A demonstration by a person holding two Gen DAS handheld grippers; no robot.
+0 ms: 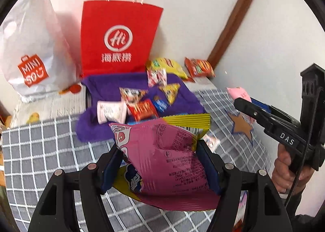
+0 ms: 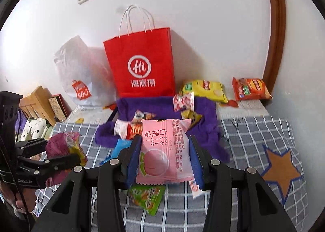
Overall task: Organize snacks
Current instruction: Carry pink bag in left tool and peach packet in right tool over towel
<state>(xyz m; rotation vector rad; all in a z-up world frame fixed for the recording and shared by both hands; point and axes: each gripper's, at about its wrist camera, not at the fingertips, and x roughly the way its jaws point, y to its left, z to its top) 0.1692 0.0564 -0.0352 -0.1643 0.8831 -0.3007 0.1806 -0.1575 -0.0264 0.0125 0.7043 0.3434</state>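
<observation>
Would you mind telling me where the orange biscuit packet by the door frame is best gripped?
Take the orange biscuit packet across its short width at the middle, coming down from above. It lies flat on the bed, apart from the yellow chip bag, so both long edges appear clear.

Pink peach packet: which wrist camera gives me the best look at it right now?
The right wrist view. The pink peach packet fills the centre there, clamped in the right gripper. The left wrist view shows only a pink corner of it at the right gripper's tips.
</observation>
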